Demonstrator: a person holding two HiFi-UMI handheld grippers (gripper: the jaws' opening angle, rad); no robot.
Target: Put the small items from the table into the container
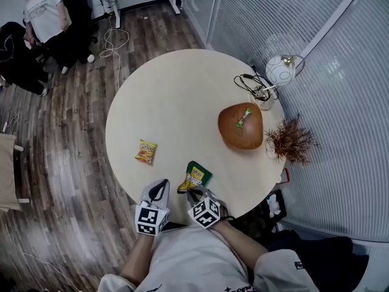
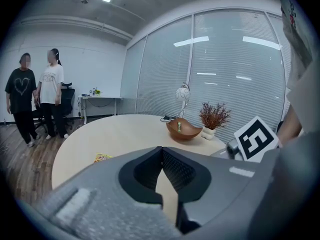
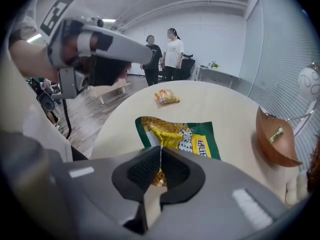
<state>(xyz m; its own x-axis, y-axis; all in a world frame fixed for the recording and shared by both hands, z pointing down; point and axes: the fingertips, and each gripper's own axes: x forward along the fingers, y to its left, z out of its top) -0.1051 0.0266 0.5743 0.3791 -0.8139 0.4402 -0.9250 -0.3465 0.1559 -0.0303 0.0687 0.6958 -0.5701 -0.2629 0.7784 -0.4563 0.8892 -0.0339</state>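
Snack packet (image 3: 195, 139), green, edge clamped in right claw (image 3: 160, 150), left claw (image 2: 161, 150) clenched empty

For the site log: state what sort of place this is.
Probably an office meeting room: slatted-blind glass partition walls, a white desk with a black office chair at the back, and a round beige table.

A green snack packet (image 1: 196, 176) with a yellow picture panel lies flat close to the near edge of the table (image 1: 182, 96). Its nearest edge is pinched between the closed jaws of the right tool (image 1: 193, 191). A smaller orange-yellow packet (image 1: 146, 151) lies flat to its left, apart from it. The container, a brown bowl (image 1: 234, 135), stands upright toward the table's right side. It holds one small green wrapped piece (image 1: 244, 117), perhaps a sweet.
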